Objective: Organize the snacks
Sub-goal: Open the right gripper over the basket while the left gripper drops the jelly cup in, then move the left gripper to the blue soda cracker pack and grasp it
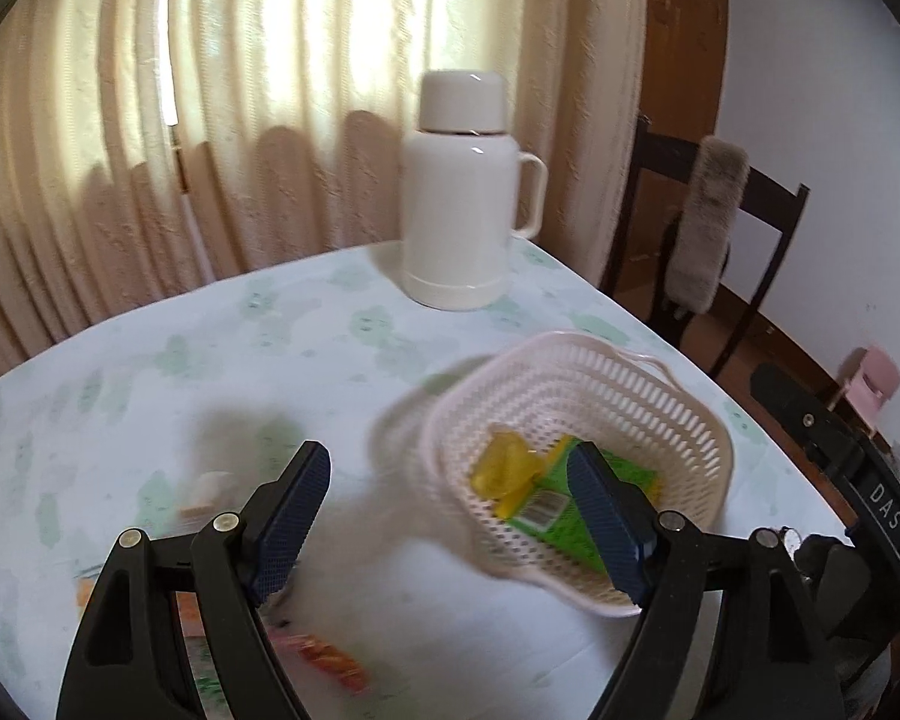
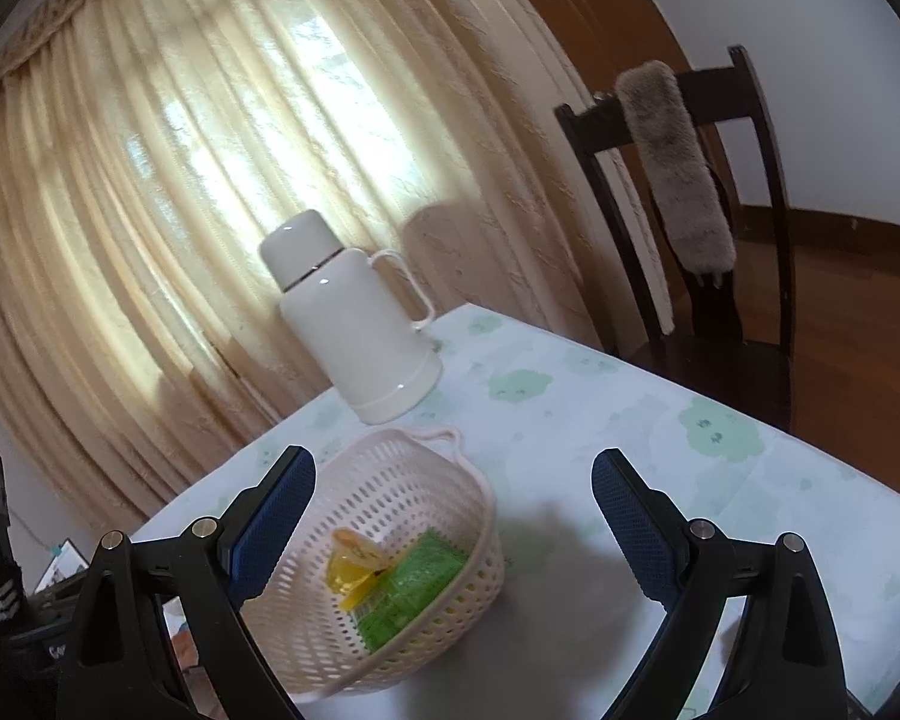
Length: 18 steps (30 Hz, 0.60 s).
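Left wrist view:
Surroundings: a white flask [image 1: 459,192] stands upright at the far side of the counter [image 1: 306,360], in front of a cream curtain [image 1: 210,120]; a dark chair [image 1: 720,252] with a furry grey cover [image 1: 705,222] over its back stands past the counter's right corner.
In the way: nothing lies between the fingers; the right fingertip overlaps the basket's near side in this picture, and whether it touches I cannot tell.
Left gripper [image 1: 453,510]: fingers spread wide, empty.
Basket [image 1: 630,396]: pale slotted plastic with a loop handle on its far rim, on the counter at right of centre, blurred.
Basket contents: a yellow snack [image 1: 504,468] lies on a green packet [image 1: 555,516] with a barcode.
Loose snacks: a pale blurred one [image 1: 207,495] lies left of the fingers; an orange-red packet [image 1: 330,660] lies near the bottom edge, apart from the basket.
Right edge: the other gripper's black body [image 1: 858,480].

Right wrist view:
Surroundings: flask [image 2: 354,324] behind the basket, well apart; curtain [image 2: 180,180] behind; chair [image 2: 720,210] at right with its cover [image 2: 678,168].
Right gripper [image 2: 453,516]: fingers spread wide, empty, over bare counter [image 2: 690,420].
Basket [image 2: 390,480]: just beside the left finger, partly behind it.
Contents: yellow snack [image 2: 354,564] against the green packet [image 2: 414,582].
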### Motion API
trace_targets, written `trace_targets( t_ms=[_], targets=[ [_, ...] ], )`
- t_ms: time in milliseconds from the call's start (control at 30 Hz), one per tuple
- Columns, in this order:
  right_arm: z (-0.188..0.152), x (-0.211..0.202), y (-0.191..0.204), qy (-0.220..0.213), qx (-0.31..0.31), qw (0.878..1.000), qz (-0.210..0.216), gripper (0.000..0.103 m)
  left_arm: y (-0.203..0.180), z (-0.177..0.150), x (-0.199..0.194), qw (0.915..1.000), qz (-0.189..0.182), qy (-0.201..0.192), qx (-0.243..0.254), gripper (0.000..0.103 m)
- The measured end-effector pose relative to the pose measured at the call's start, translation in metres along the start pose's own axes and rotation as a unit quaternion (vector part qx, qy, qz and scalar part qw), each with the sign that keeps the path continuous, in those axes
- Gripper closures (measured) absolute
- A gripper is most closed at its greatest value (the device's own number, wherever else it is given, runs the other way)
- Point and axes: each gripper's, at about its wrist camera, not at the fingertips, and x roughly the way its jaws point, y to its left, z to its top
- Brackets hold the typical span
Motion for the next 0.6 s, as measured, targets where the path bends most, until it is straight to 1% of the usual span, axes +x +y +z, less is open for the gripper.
trace_targets(
  t_ms=[167, 300, 333, 400, 600],
  targets=[
    [-0.006, -0.001, 0.018, 0.000, -0.039, 0.999, 0.027, 0.009, 0.031, -0.006, -0.019, 0.9992, 0.029, -0.012, -0.024, 0.024],
    [-0.012, 0.001, 0.032, 0.004, -0.072, 0.996, 0.043, 0.009, 0.066, -0.014, -0.033, 0.9964, 0.063, -0.016, -0.055, 0.024],
    [-0.014, 0.002, 0.035, 0.008, -0.080, 0.996, 0.045, 0.009, 0.076, -0.017, -0.036, 0.9953, 0.072, -0.016, -0.063, 0.022],
    [-0.017, 0.005, 0.038, 0.013, -0.089, 0.995, 0.047, 0.009, 0.095, -0.023, -0.040, 0.9930, 0.086, -0.013, -0.080, 0.019],
    [-0.025, 0.011, 0.046, 0.025, -0.113, 0.993, 0.037, 0.009, 0.147, -0.044, -0.050, 0.9850, 0.114, -0.006, -0.129, 0.019]
  ],
)
